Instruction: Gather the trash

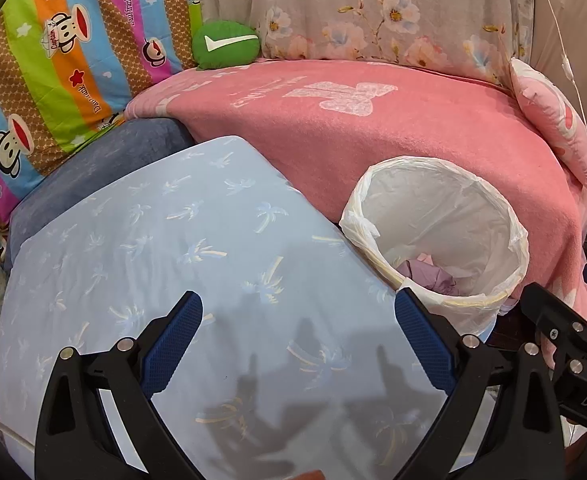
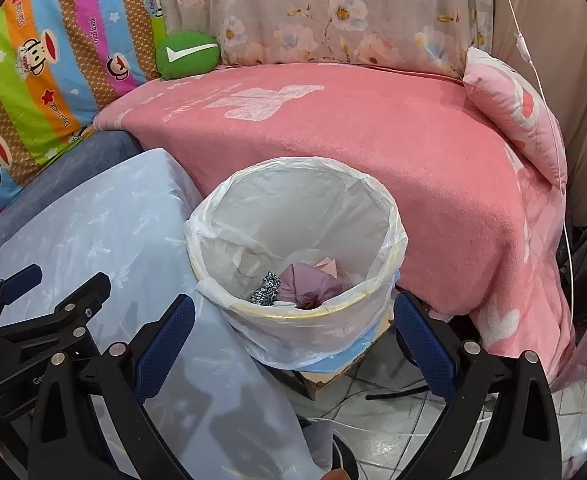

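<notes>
A round bin lined with a white plastic bag (image 2: 297,240) stands between the light blue table and the pink sofa; it also shows in the left wrist view (image 1: 437,232). Inside lie crumpled purple paper (image 2: 309,284), a pink scrap and a black-and-white patterned piece (image 2: 267,290). My right gripper (image 2: 293,340) is open and empty, just above the bin's near rim. My left gripper (image 1: 299,340) is open and empty over the light blue tablecloth (image 1: 153,264), left of the bin. The right gripper also shows at the left wrist view's right edge (image 1: 565,336).
A pink blanket (image 2: 373,140) covers the sofa behind the bin, with a green cushion (image 2: 187,54), a pink pillow (image 2: 513,108) and a striped monkey-print quilt (image 1: 53,60). A white cable (image 2: 549,120) hangs at right. Tiled floor with cables (image 2: 393,412) lies below the bin.
</notes>
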`<state>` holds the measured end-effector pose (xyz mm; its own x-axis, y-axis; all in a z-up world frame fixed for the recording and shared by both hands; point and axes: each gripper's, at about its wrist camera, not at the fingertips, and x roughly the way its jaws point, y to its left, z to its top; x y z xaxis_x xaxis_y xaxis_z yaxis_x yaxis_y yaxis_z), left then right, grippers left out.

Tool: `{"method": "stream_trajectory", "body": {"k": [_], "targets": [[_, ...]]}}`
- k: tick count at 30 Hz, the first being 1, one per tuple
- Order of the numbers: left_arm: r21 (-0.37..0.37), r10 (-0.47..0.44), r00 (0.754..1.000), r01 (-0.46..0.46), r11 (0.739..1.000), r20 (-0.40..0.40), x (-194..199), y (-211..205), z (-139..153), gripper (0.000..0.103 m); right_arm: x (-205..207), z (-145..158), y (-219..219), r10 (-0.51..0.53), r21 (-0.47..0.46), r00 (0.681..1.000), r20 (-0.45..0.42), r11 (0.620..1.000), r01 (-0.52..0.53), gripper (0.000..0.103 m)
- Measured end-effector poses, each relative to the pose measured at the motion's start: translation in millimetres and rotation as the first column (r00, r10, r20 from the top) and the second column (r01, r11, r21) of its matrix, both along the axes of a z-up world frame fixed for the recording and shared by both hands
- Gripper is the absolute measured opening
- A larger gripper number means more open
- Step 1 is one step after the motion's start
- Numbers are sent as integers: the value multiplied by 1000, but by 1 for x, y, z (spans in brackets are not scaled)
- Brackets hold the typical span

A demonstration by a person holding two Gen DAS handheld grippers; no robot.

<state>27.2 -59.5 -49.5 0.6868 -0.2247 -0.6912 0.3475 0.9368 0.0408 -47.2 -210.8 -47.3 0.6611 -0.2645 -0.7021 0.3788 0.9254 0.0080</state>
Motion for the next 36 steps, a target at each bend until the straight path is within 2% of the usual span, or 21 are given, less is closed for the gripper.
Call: {"method": "stream_trajectory", "body": {"k": [13,36], "targets": [[16,15,1000,-15,1000,26,-5,-4,5,94,-1,2,0,8,-22,1000,-6,1000,-8,97],[24,59,998,-59,998,20,-5,-6,5,94,1,1,2,21,-18,1000,-13,1000,-21,97]]}}
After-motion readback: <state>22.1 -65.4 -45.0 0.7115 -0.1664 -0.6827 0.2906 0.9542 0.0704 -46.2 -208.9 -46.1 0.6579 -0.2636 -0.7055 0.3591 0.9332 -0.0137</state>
